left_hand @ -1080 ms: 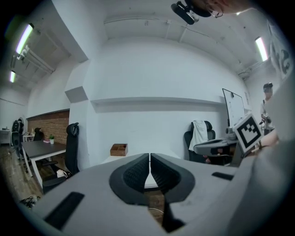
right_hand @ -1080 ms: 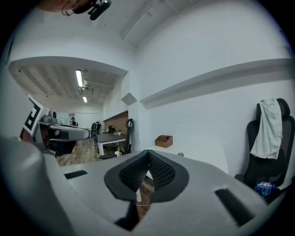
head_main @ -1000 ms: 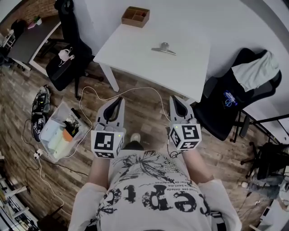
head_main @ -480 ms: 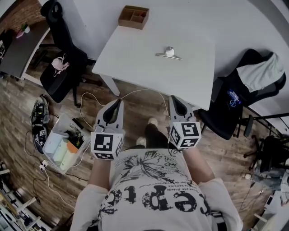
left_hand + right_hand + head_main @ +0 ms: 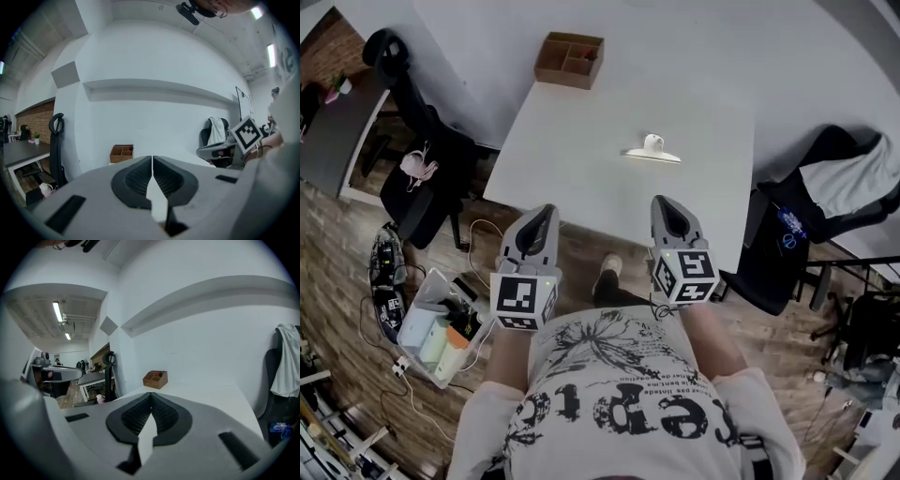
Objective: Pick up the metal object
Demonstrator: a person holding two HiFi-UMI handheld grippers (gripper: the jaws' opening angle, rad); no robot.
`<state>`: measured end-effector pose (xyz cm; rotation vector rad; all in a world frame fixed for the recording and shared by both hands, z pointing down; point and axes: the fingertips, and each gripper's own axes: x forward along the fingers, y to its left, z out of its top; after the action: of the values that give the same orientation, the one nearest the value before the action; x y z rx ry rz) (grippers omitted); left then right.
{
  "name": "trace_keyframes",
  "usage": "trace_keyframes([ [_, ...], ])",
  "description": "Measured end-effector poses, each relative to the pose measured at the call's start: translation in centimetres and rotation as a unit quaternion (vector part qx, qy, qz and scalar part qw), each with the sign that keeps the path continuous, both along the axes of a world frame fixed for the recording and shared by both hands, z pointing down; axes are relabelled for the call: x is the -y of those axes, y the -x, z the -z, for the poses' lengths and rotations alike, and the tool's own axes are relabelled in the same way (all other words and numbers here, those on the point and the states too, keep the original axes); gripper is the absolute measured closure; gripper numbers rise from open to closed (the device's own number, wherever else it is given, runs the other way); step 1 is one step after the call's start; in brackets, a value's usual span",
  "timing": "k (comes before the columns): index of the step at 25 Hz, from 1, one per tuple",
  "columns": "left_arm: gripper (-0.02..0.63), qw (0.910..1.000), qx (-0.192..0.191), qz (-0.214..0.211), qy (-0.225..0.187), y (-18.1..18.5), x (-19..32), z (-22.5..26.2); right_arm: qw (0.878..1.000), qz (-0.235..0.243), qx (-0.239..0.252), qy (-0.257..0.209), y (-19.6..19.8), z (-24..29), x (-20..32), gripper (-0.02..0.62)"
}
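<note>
**Clip (image 5: 652,150) lies alone on white table, both grippers shut and empty**

The clip is a small piece of bright metal with a rounded loop on a flat bar. It rests on the table (image 5: 581,141) a little right of the middle, with bare tabletop all round it and nothing touching it. At the far left corner of the same table sits a wooden box (image 5: 569,60) with open compartments, well apart from the clip.

Nearer the person, the left gripper (image 5: 544,214) and the right gripper (image 5: 664,204) are held side by side, both pointing toward the table. In the head view the left tip meets the table's near edge and the right tip overlaps the tabletop, still well short of the clip. Each gripper's own view shows its dark ribbed pads pressed together with nothing between them.

Right of the table stands a black office chair (image 5: 787,234) with a pale cloth (image 5: 853,178) draped over its back. Left of it is another black chair (image 5: 412,187). On the wooden floor (image 5: 356,272) lie a clear bin (image 5: 441,323) of bottles and a loose white cable (image 5: 473,230).
</note>
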<state>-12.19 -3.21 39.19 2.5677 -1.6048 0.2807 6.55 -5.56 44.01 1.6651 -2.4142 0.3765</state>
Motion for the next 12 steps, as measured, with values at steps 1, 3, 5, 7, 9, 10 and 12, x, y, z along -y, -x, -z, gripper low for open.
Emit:
trace_keyframes([
  [1, 0.594, 1.0000, 0.001, 0.000, -0.002, -0.2, 1.6, 0.2, 1.000, -0.002, 0.002, 0.000, -0.2, 0.1, 1.5, 0.603],
  [3, 0.594, 1.0000, 0.002, -0.002, -0.005, -0.8, 4.6, 0.6, 1.000, -0.007, 0.004, 0.000, -0.7, 0.3, 4.2, 0.603],
  [5, 0.594, 0.9999, 0.003, -0.008, -0.006, -1.4, 7.0, 0.7, 1.000, -0.011, 0.007, 0.001, -1.3, 0.4, 6.6, 0.603],
  [7, 0.594, 0.9999, 0.007, -0.013, -0.009, -1.8, 9.2, 0.7, 1.000, -0.016, 0.010, 0.004, -1.7, 0.3, 8.7, 0.603],
  [9, 0.594, 0.9998, 0.008, -0.015, -0.011, -2.1, 11.2, 0.6, 1.000, -0.024, 0.013, 0.011, -2.2, 0.0, 10.5, 0.603],
  [10, 0.594, 0.9998, 0.008, -0.017, -0.011, -2.3, 12.0, 0.6, 0.999, -0.029, 0.013, 0.016, -2.5, -0.2, 11.3, 0.603],
  [12, 0.594, 0.9997, 0.007, -0.023, -0.010, -2.6, 13.7, 0.5, 0.999, -0.039, 0.007, 0.033, -3.3, -1.0, 12.5, 0.603],
])
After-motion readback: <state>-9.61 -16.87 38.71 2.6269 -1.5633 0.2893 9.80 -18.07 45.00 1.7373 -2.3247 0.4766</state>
